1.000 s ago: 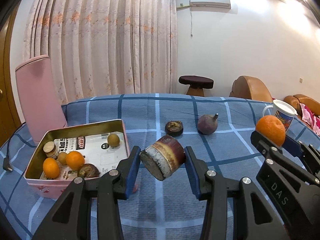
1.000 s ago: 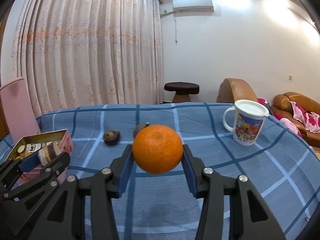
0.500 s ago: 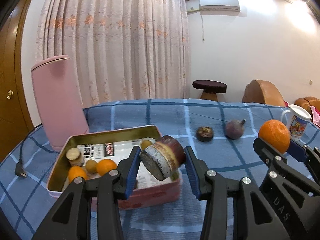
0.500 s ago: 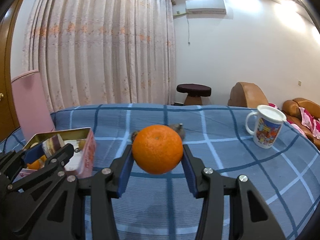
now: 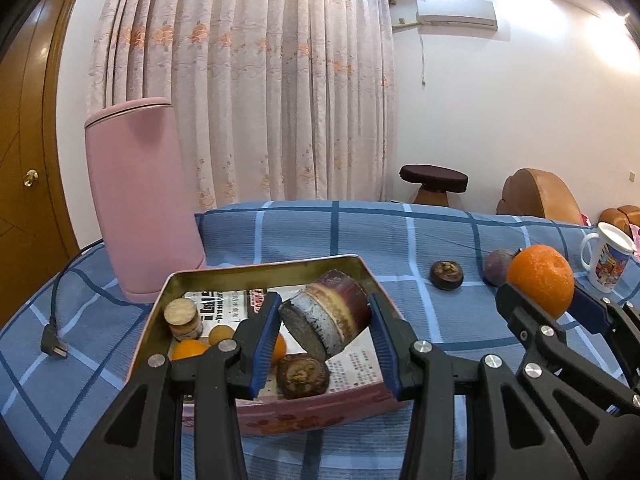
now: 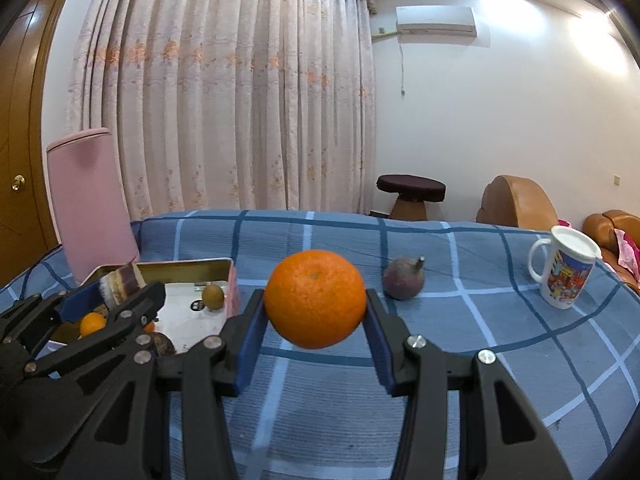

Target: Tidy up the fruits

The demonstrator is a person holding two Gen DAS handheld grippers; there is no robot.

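Observation:
My left gripper (image 5: 324,320) is shut on a short purple-brown sugarcane chunk (image 5: 326,314) with a pale cut end, held above the open tin box (image 5: 264,270). Inside the tin lie a smaller cane piece (image 5: 182,318), small oranges (image 5: 190,350), a round yellowish fruit (image 5: 222,334) and a dark mangosteen (image 5: 302,376). To the right, my right gripper (image 6: 315,312) is shut on a large orange (image 6: 315,298), above the cloth just right of the tin (image 6: 230,280). A mangosteen (image 5: 446,275) and a purple fruit (image 6: 403,283) rest on the cloth beyond.
A blue checked cloth (image 6: 460,340) covers the table. Behind the tin, at the left, stands a tall pink container (image 5: 140,200). A cable plug (image 5: 52,344) lies at the left edge. At the right is a printed white mug (image 6: 564,272).
Both grippers have travelled left, each keeping its load. The cane chunk, earlier over the cloth right of the tin, now hangs over the tin. The orange has come close to the tin's right side.

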